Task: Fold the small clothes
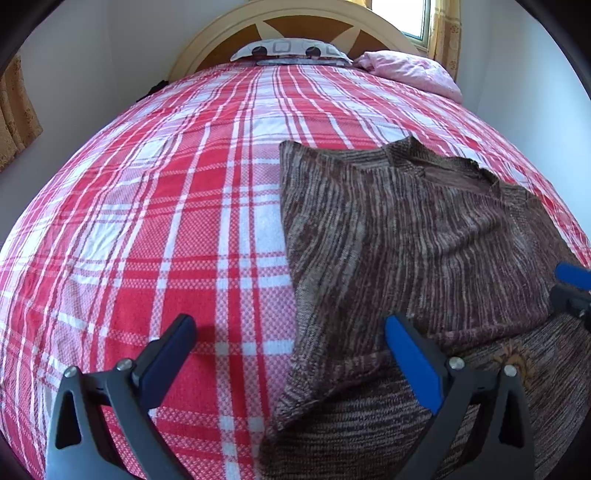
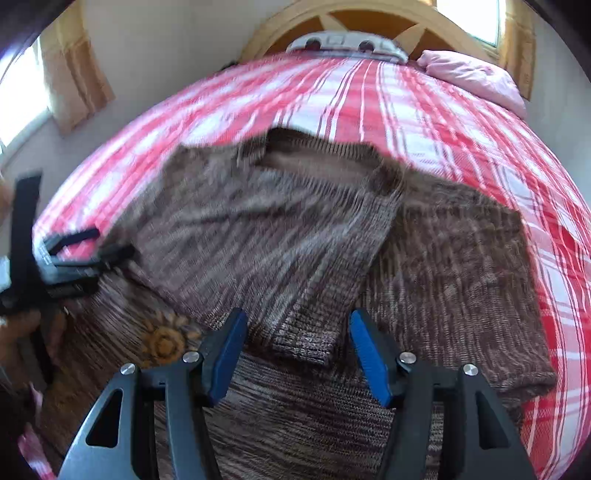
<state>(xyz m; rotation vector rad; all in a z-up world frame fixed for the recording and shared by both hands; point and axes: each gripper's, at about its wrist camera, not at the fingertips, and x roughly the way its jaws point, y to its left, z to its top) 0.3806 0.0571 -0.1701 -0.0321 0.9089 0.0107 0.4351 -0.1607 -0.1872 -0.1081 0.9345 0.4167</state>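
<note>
A brown striped knit sweater [image 1: 424,236] lies on the red and white plaid bed, with one sleeve folded across its body [image 2: 266,236]. An orange flower motif [image 2: 164,341] shows on its front. My left gripper [image 1: 291,336] is open and empty, low over the sweater's left edge, one finger over the bedspread and one over the knit. It also shows in the right wrist view [image 2: 92,243]. My right gripper [image 2: 297,328] is open and empty just above the cuff of the folded sleeve. Its blue fingertip [image 1: 572,275] shows in the left wrist view.
The plaid bedspread [image 1: 166,221] covers the whole bed. A patterned pillow [image 1: 291,50] and a pink pillow [image 1: 413,70] lie by the wooden headboard [image 1: 221,33]. Walls, curtains and a window [image 2: 469,18] surround the bed.
</note>
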